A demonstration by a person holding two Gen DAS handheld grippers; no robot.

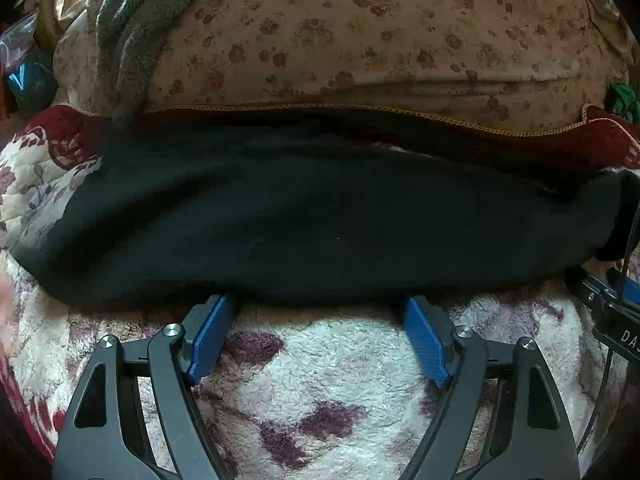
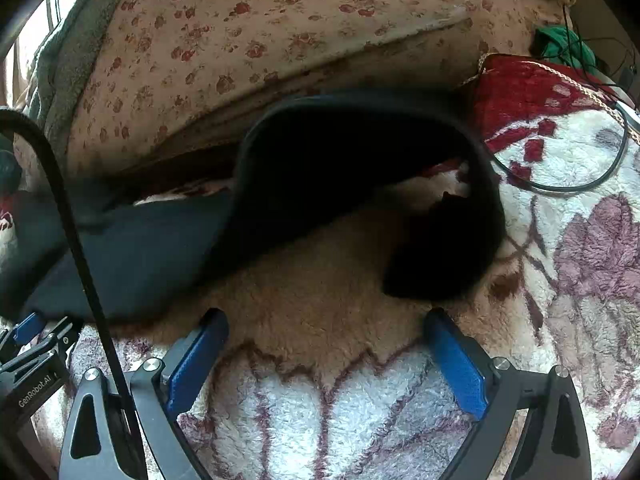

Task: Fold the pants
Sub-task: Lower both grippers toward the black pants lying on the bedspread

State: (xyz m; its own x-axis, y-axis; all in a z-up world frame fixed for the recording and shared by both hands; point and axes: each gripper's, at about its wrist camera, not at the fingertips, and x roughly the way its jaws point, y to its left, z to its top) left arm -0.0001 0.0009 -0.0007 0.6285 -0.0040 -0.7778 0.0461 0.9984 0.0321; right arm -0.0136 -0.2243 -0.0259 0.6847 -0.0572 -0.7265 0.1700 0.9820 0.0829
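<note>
— Fleecy floral blanket (image 1: pixel 320 360) covers our work surface, with a rose-print quilt (image 1: pixel 360 40) heaped behind. From the left wrist we see the black pants (image 1: pixel 300 216) lying crosswise as a long band, and our left gripper (image 1: pixel 320 332) has its jaws wide, fingertips just at the near hem, nothing between them

— From the right wrist, our right gripper (image 2: pixel 324 344) is wide too, empty, over bare blanket (image 2: pixel 320 420). The pants (image 2: pixel 320 168) end here in a rumpled flap, one corner curled over just ahead of us

— So we judge the fold is barely begun; we're lining up on the near edge

— Agreed. Next we need both jaws to pinch that edge, after we smooth the curled end, then carry it across evenly
</note>
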